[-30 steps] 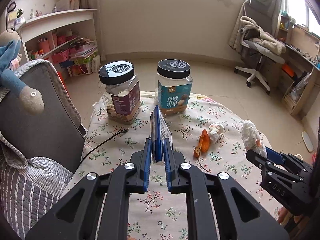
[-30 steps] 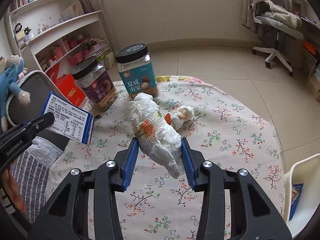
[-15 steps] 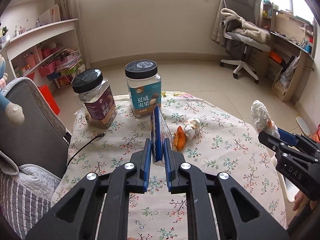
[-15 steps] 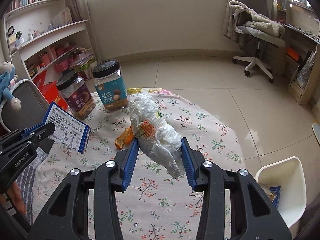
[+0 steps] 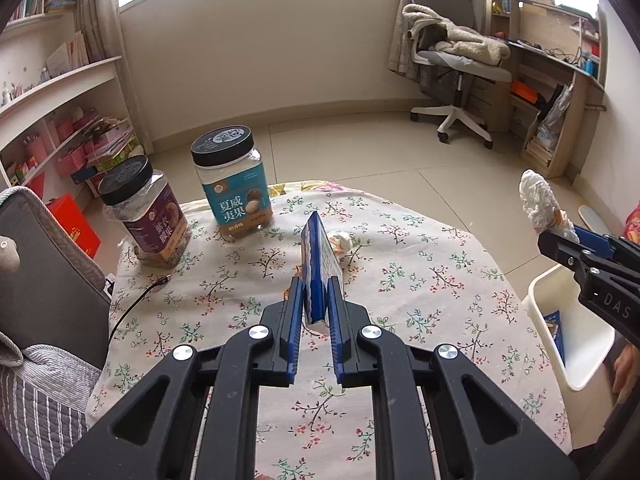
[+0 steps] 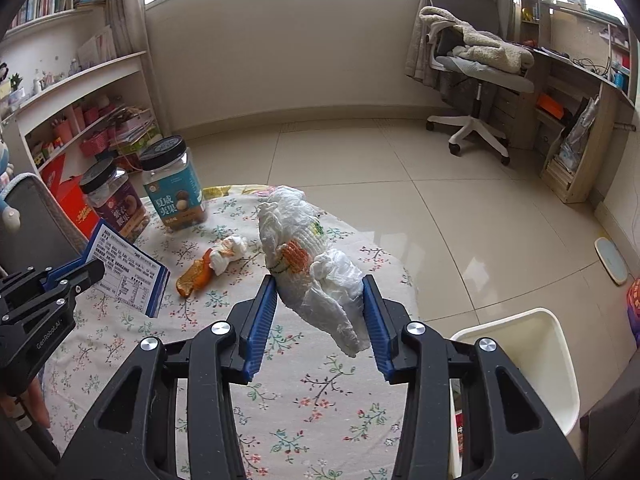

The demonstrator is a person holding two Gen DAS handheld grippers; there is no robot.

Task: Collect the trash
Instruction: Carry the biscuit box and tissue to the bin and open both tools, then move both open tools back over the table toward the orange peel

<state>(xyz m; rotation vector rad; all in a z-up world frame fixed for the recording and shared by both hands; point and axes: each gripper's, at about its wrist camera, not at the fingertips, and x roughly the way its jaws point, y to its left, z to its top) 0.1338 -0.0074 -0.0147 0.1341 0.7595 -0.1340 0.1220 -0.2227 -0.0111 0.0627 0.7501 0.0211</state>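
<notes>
My left gripper (image 5: 316, 292) is shut on a flat blue and white box (image 5: 318, 264), held edge-on above the floral table; the box also shows in the right wrist view (image 6: 126, 268). My right gripper (image 6: 320, 304) is shut on a crumpled white plastic bag wad (image 6: 308, 260), held above the table's right edge; it also shows in the left wrist view (image 5: 542, 206). A white bin (image 6: 532, 356) stands on the floor at the right, with some trash inside. An orange wrapper (image 6: 196, 276) and a small white wad (image 6: 230, 254) lie on the table.
Two black-lidded jars, purple (image 5: 146, 212) and teal (image 5: 234, 184), stand at the table's far left. A grey chair (image 5: 44, 280) is beside the table on the left, with a black cable (image 5: 136, 304). An office chair (image 6: 476, 80) and shelves (image 6: 80, 112) stand beyond.
Both grippers have moved back and to the right with their loads. The right gripper now holds the bag near the table's right edge, and the white bin shows more fully.
</notes>
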